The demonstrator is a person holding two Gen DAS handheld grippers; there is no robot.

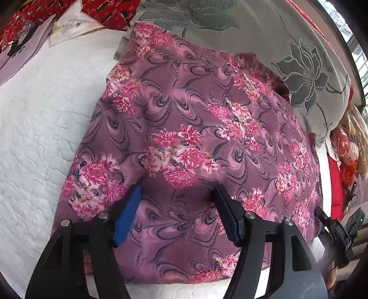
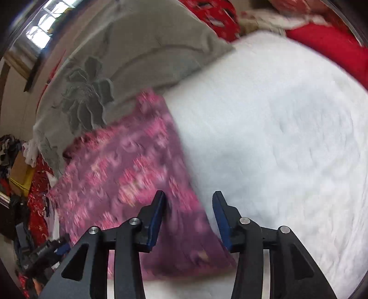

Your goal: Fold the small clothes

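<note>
Mauve fleece printed with pink blossoms and dark swirls, the garment [image 1: 188,142] lies spread on a white quilted bedcover [image 1: 41,128], its far edge running up against a grey pillow [image 1: 306,76] embroidered with a large flower. The left gripper [image 1: 177,191] stands over the near part of the cloth with its jaws spread wide; its blue-padded fingers [image 1: 128,211] sit either side of a soft hump in the fabric, and nothing is pinched between them, though whether the tips brush the nap cannot be told. The right gripper [image 2: 187,195], seen in its own blurred view, has its jaws parted more narrowly, the garment's right edge [image 2: 128,179] passing beneath the gap and the pads not closed on it. Both claws are black plastic with bright metal pivots.

The cloth looks thick and brushed, folded to a rough rectangle with a rounded notch at its far right corner. The bedcover is stitched in wavy cloud shapes.

Only the left view shows white paper bags [image 1: 27,43] and red patterned fabric [image 1: 108,11] at the head of the bed, and a doll with pale hair [image 1: 349,147] off the right side. Only the right view shows the broad bare stretch of bedcover [image 2: 287,138] to the garment's right, a window [image 2: 43,27] and a cluttered floor [image 2: 18,174] at the left.
</note>
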